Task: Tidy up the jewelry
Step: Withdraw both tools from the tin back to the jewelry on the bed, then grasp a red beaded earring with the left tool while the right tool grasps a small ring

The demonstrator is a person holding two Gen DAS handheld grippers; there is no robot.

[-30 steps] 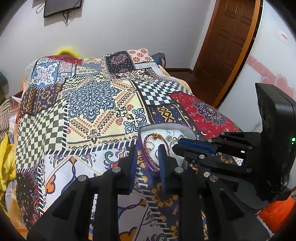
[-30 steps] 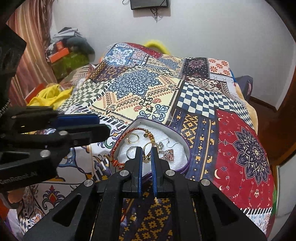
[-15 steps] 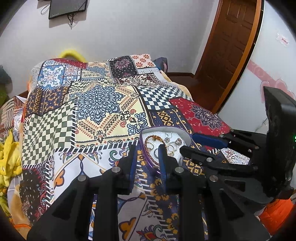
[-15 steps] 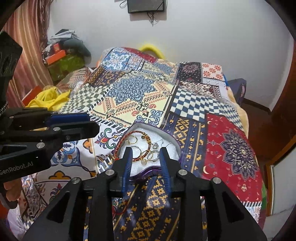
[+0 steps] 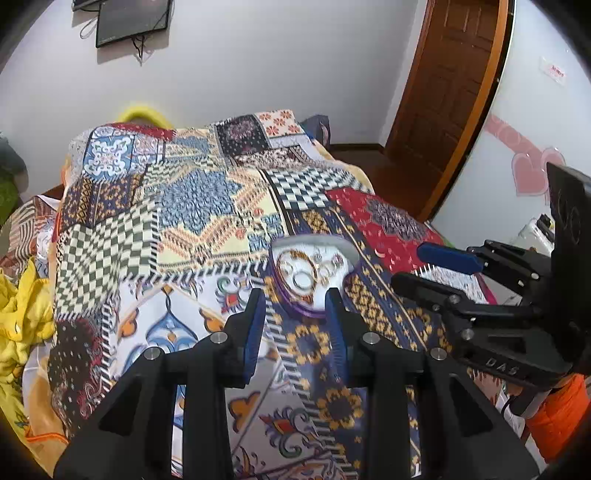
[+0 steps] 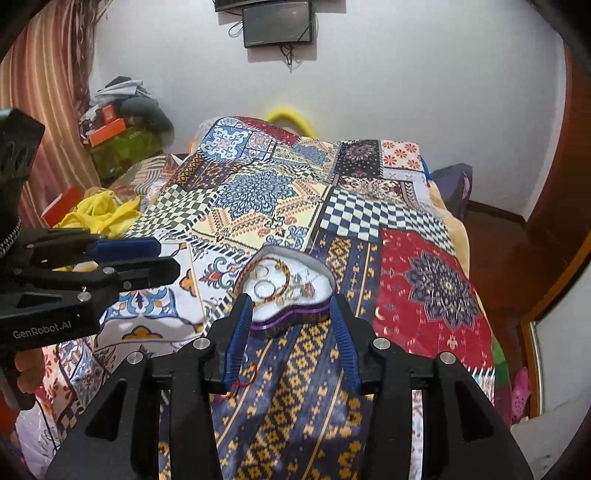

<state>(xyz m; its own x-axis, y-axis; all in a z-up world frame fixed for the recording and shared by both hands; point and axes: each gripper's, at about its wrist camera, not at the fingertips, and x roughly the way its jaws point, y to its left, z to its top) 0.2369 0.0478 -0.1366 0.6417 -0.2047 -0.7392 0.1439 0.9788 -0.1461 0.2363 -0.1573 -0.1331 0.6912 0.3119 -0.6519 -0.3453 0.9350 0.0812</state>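
Note:
A heart-shaped purple box (image 6: 295, 317) with white lining lies on the patterned bedspread (image 6: 266, 199). It holds a red-and-gold bracelet (image 6: 284, 273), rings (image 6: 264, 288) and earrings (image 6: 306, 290). My right gripper (image 6: 291, 306) is open and empty, just above the box's near edge. My left gripper (image 5: 295, 295) is open and empty, just short of the box (image 5: 314, 269). Each gripper shows in the other's view, the right one (image 5: 432, 266) and the left one (image 6: 147, 254). A red thread end (image 6: 243, 380) lies on the bedspread by the right gripper's left finger.
Yellow cloth (image 6: 99, 210) and a pile of clutter (image 6: 118, 136) lie at the bed's left. A wooden door (image 5: 454, 92) stands to the right. A dark screen (image 6: 277, 22) hangs on the far wall. An orange object (image 5: 557, 417) sits low at the right.
Both grippers opened wide and drew back and up from the box. The right one was shut over the jewelry a second ago; the left one was narrowly open.

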